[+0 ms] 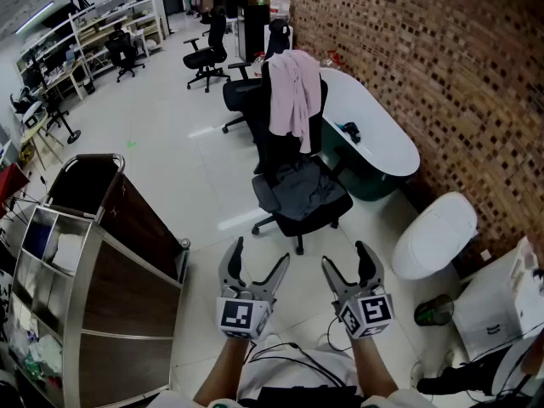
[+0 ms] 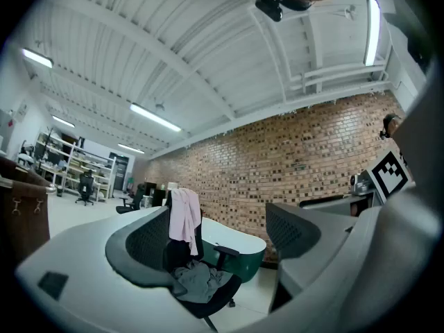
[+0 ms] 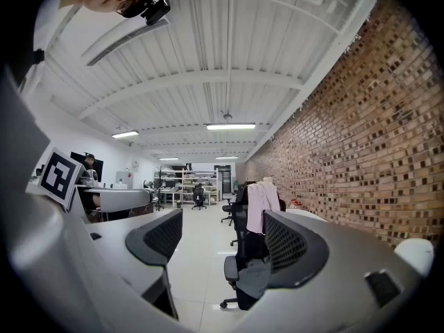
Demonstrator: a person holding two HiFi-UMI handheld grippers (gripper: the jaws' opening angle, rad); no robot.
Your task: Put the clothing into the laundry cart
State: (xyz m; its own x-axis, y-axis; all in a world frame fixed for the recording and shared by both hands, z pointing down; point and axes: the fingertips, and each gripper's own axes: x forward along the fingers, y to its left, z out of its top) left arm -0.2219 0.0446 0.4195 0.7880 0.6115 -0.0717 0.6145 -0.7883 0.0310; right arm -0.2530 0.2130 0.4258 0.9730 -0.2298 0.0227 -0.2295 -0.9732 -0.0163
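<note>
1. The laundry cart (image 1: 127, 287) is cut off by the frame's lower left edge.
2. The grey garment (image 3: 253, 277) is partly hidden behind one of the fingers (image 3: 295, 248) of the right gripper (image 3: 220, 245).
3. A dark object (image 1: 349, 131) on the white bench (image 1: 382, 147) is too small to be identified.

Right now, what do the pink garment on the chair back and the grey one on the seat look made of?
Pink garment: soft matte cloth, likely thin, hanging in long folds. Grey garment: heavier-looking matte cloth, crumpled in creases. The fibre can't be told.
</note>
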